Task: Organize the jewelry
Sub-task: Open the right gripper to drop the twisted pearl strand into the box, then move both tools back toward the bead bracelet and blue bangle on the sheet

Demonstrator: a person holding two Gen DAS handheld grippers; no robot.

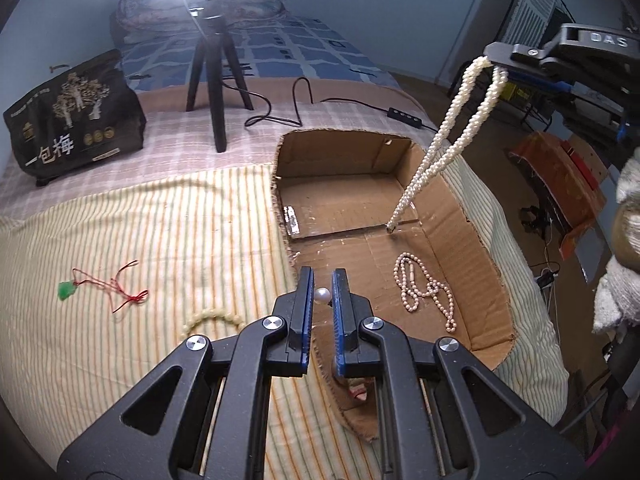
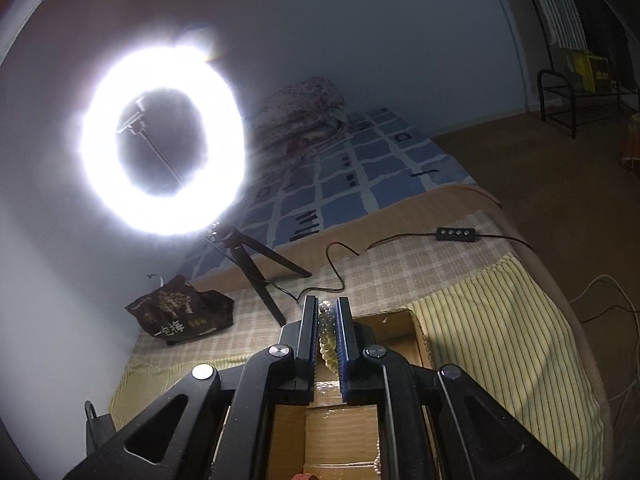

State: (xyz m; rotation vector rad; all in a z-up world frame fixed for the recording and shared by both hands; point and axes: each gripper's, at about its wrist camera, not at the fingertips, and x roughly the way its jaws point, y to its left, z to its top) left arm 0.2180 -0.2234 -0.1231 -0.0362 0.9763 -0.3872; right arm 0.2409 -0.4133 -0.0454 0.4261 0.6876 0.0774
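Note:
My left gripper [image 1: 322, 280] is shut on a white pearl piece [image 1: 322, 295] and holds it over the near edge of the open cardboard box [image 1: 472, 236]. My right gripper [image 2: 328, 312], also seen in the left wrist view [image 1: 498, 60], is shut on a thick white pearl necklace [image 1: 444, 136] high above the box; the strand hangs down and its end touches the box floor. The beads show between its fingers [image 2: 326, 336]. A pink pearl necklace [image 1: 426, 290] lies inside the box. A green pendant on red cord [image 1: 100, 286] and a cream bead bracelet [image 1: 212, 318] lie on the striped cloth.
A small silver item [image 1: 291, 220] lies in the box by its left wall. A ring light on a black tripod [image 1: 218, 80] stands behind the box, with its cable and switch [image 1: 406, 114]. A dark snack bag [image 1: 76, 116] sits far left. The bed edge drops off at right.

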